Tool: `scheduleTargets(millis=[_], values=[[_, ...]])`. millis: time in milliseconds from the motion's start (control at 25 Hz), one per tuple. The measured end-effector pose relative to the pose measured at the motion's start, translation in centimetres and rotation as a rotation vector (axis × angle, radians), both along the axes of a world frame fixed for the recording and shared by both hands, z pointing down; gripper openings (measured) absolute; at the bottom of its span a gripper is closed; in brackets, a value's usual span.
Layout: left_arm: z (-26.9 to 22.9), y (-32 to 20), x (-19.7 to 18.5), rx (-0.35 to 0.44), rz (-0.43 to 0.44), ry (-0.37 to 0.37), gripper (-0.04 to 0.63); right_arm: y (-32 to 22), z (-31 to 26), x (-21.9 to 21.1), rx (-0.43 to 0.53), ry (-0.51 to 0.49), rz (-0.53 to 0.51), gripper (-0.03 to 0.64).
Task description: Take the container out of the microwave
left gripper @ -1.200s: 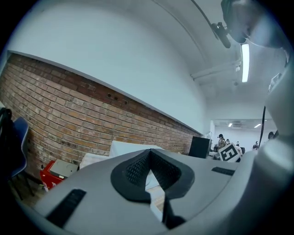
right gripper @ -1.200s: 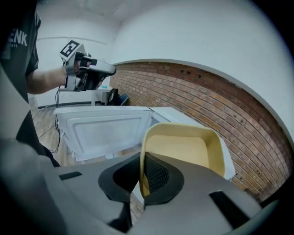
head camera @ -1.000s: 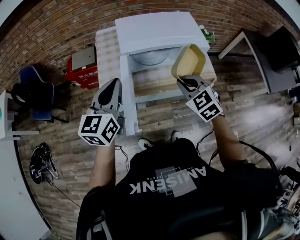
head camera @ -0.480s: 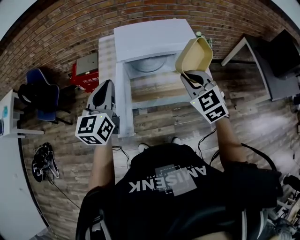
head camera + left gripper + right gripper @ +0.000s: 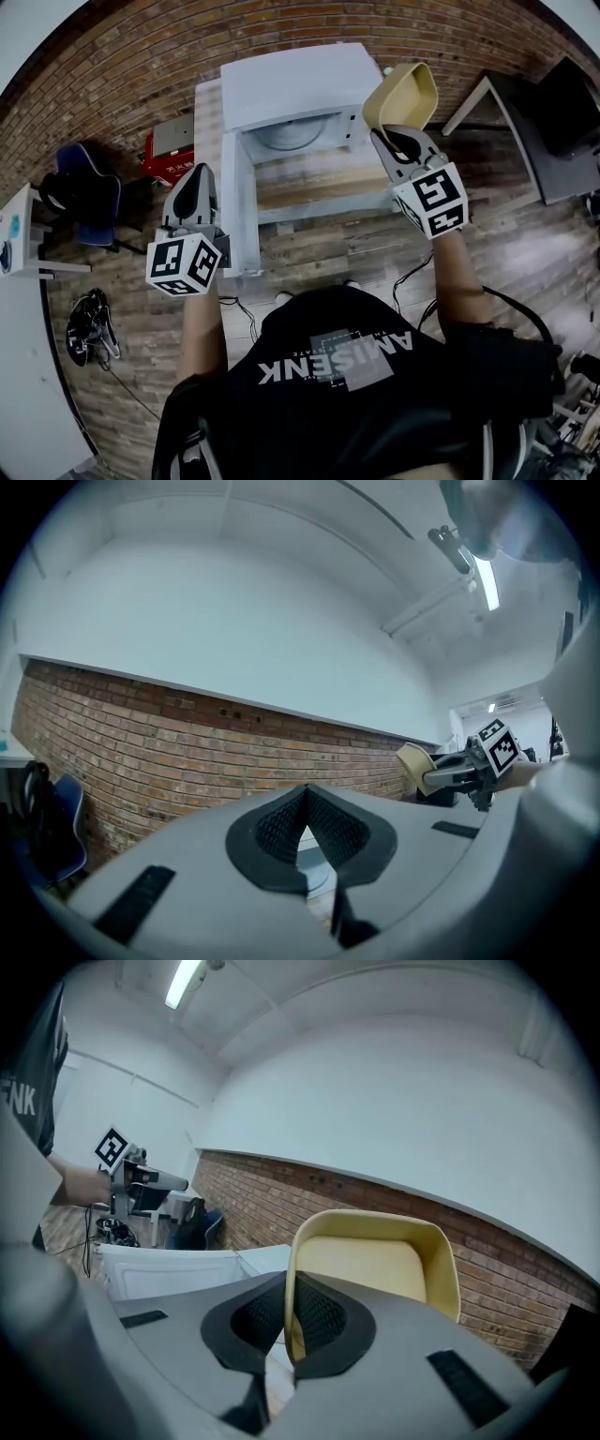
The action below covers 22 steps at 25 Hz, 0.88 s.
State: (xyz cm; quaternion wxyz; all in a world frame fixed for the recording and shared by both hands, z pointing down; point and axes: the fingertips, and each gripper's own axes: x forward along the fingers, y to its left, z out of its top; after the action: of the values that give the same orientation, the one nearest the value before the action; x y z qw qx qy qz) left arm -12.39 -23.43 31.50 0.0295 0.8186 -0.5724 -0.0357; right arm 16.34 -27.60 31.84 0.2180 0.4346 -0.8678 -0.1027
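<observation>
the left gripper (image 5: 197,178) hovers in front of the white microwave (image 5: 291,80), beside its open door (image 5: 234,202), jaws pressed together with nothing between them. the right gripper (image 5: 396,136) pinches one wall of the container (image 5: 405,92), a pale yellow, empty tub with rounded corners. it is tipped on edge, outside the microwave, by its front right corner.

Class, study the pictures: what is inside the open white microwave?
Only a pale round turntable plate shows in the white microwave's cavity. The back of the cavity, under the microwave's top, is hidden. The yellow plastic container is outside, clamped by its rim in the right gripper.
</observation>
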Motion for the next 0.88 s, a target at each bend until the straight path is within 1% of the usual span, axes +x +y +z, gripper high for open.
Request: scheduleTargets(millis=[160, 280, 480, 640, 760, 880], values=[[-0.1, 0.0, -0.1, 0.002, -0.024, 0.000, 0.011, -0.5, -1.4, 1.1, 0.033, -0.053, 0.016, 0.043], [-0.6, 0.0, -0.6, 0.011, -0.041, 0.008, 0.011, -0.8, -2.1, 1.9, 0.051, -0.069, 0.036, 0.043], [-0.8, -0.1, -0.5, 0.016, -0.056, -0.009, 0.011, -1.2, -3.0, 3.4, 0.069, -0.090, 0.094, 0.043], [-0.5, -0.1, -0.4, 0.005, -0.067, -0.011, 0.011, -1.1, -3.4, 3.8, 0.088, -0.110, 0.095, 0.043], [-0.6, 0.0, -0.2, 0.010, -0.063, -0.006, 0.011, -1.2, -3.4, 4.3, 0.095, -0.122, 0.112, 0.043], [-0.1, 0.0, -0.3, -0.003, -0.060, 0.000, 0.011, -1.3, -3.5, 4.3, 0.098, -0.128, 0.115, 0.043]])
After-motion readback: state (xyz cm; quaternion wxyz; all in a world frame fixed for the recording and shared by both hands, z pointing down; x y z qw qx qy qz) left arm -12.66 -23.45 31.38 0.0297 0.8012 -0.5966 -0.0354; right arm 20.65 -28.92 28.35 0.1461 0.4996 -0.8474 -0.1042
